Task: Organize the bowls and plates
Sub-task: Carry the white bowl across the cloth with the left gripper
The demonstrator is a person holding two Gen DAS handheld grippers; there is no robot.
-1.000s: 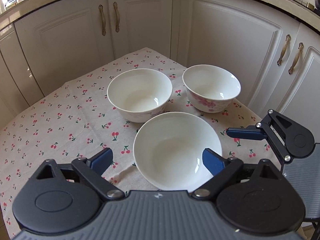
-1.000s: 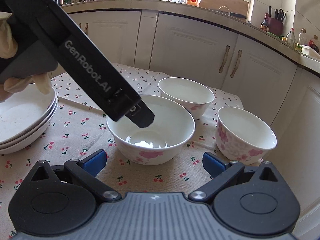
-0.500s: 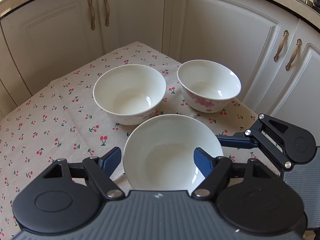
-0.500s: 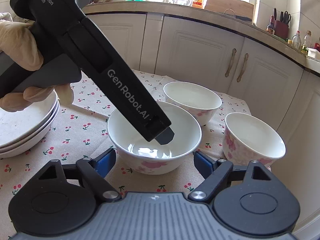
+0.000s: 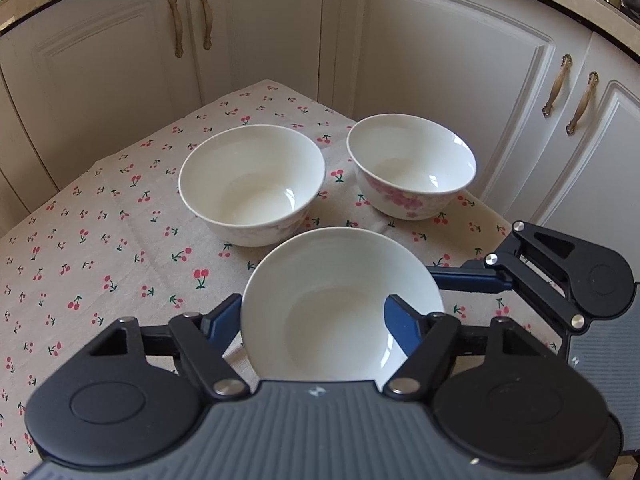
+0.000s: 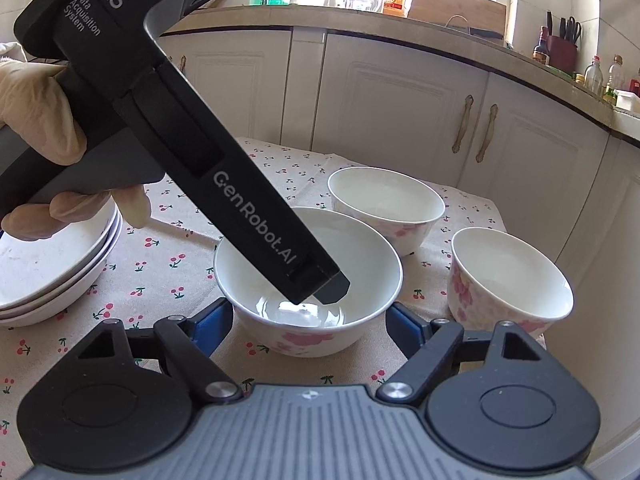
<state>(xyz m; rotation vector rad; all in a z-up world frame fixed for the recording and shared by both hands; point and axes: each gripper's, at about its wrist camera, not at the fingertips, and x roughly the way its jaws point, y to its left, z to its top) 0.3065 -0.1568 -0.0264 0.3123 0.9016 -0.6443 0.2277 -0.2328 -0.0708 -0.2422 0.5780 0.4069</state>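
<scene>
Setting: cherry-print tablecloth (image 5: pixel 100 240) on a small table, set against white kitchen cupboards.
Task item: near bowl (image 5: pixel 332 276), white with pink flowers, sat on the cloth at 6 o'clock in both wrist views.
Other bowls: two matching bowls (image 5: pixel 252 188) (image 5: pixel 412 168) stood apart behind it, at 11 and 1 o'clock.
Plates: plate stack (image 6: pixel 52 268) waited at 9 o'clock in the right view, probably already sorted.
Left gripper (image 5: pixel 312 320): it was closed as narrow as it goes, with one pad outside the near bowl's 9 o'clock wall and the other inside. That looked like a grip for lifting.
Right gripper (image 6: pixel 310 316): its jaws had just been closing. The pads sat against the same bowl at 9 and 3 o'clock, seemingly to steady it.
Hand: a gloved hand (image 6: pixel 40 120) held the left tool at 10 o'clock.
Likely purpose: nesting this bowl into another.
</scene>
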